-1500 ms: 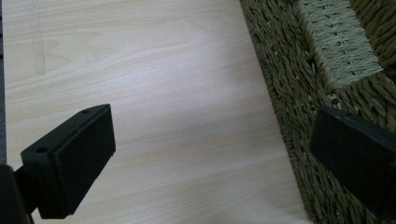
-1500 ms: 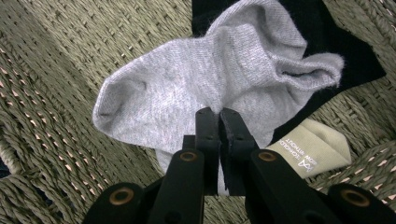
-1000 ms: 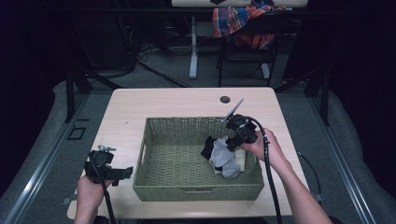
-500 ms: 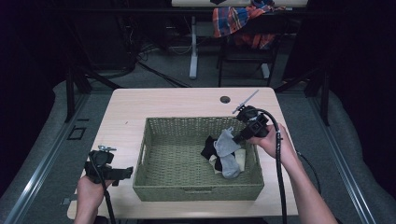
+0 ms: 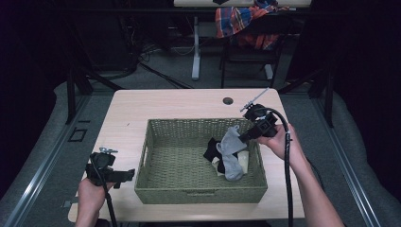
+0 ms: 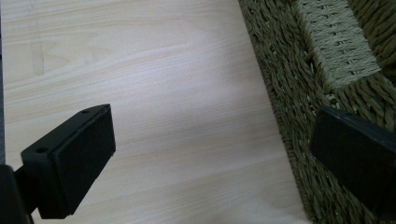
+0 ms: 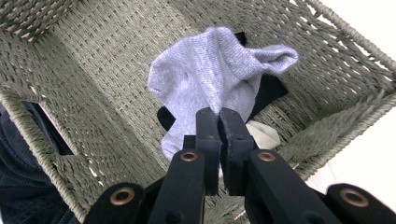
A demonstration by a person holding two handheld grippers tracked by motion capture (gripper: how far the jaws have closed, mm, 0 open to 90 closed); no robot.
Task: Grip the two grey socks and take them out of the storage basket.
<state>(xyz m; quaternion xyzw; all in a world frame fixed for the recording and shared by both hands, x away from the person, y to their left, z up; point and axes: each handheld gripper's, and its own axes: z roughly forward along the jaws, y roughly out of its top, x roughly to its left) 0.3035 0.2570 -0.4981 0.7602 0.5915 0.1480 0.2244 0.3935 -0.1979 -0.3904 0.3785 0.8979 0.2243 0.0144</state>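
Grey sock [image 5: 230,150] hangs over the right half of the woven basket [image 5: 161,189], pinched at its upper edge by the right gripper [image 7: 219,116], whose jaws press together on the fabric. Black and cream socks lie beneath it. The left gripper [image 5: 124,175] rests spread apart on the table [image 5: 165,101], just beside the basket's left wall.

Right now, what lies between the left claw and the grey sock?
In the high view, the basket's left wall and its bare woven floor lie between the left claw and the grey sock.
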